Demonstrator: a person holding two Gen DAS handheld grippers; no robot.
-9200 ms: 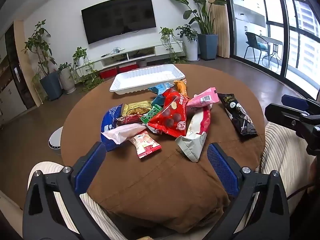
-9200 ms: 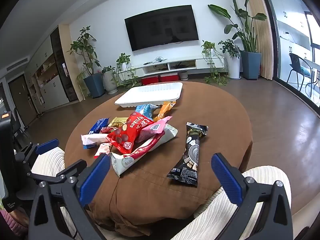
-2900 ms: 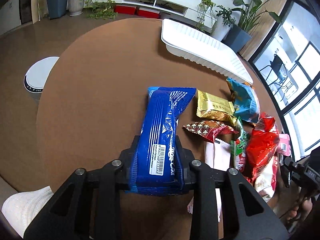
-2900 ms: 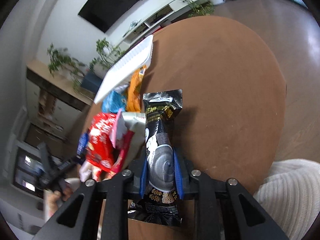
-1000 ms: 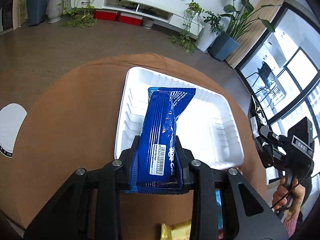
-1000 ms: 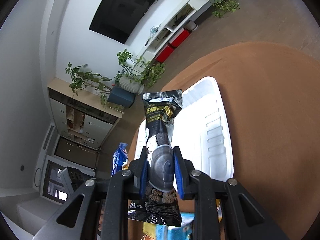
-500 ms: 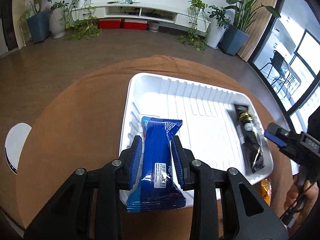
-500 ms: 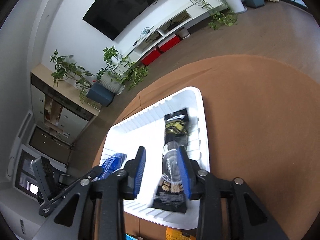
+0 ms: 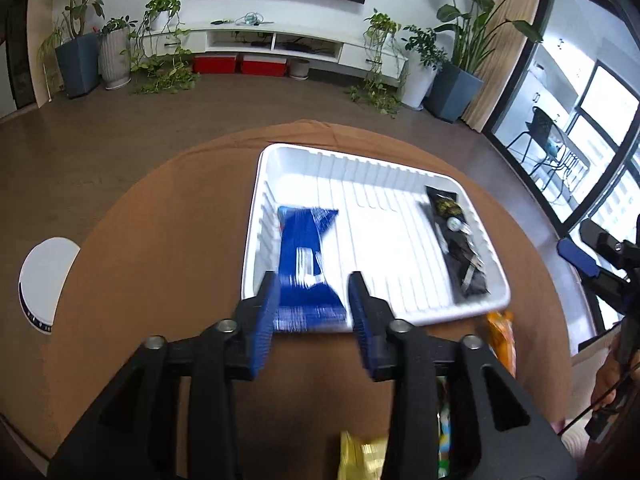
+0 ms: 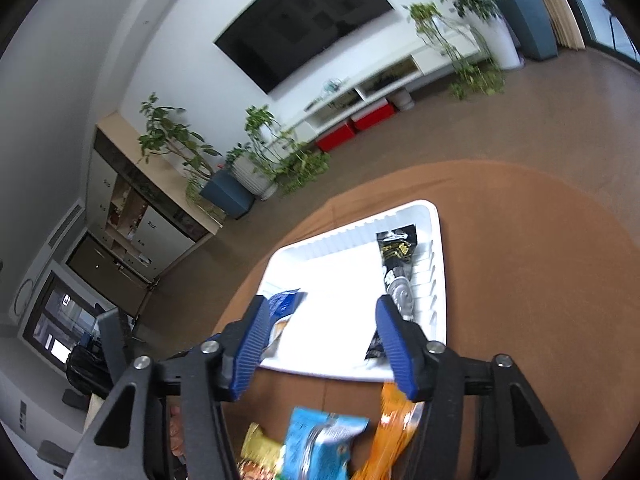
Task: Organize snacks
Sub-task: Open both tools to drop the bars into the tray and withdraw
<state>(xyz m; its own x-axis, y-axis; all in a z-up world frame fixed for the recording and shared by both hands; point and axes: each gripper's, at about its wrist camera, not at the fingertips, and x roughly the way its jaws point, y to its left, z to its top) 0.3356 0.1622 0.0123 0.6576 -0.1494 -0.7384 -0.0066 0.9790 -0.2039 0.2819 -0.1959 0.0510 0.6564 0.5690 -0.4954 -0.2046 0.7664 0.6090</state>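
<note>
2 snacks lie in the white tray (image 9: pixel 256 240), both grippers free.
Left gripper (image 9: pixel 314 300) and right gripper (image 10: pixel 320 340) are open; blue pack (image 9: pixel 306 252) at 9 o'clock, black pack (image 9: pixel 456 236) at 3. The next move is probably to pick from the loose packs (image 10: pixel 324 440).

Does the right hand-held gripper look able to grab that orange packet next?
Probably yes: the right hand-held gripper is open, and the orange packet lies bare on the table just below it, beside the white tray.

You are working in a home living room, looking over a wall-mounted television (image 10: pixel 304 20), a low white media console (image 9: pixel 276 42), potted plants (image 9: pixel 460 60) and a round brown tabletop (image 9: pixel 160 240).
</note>
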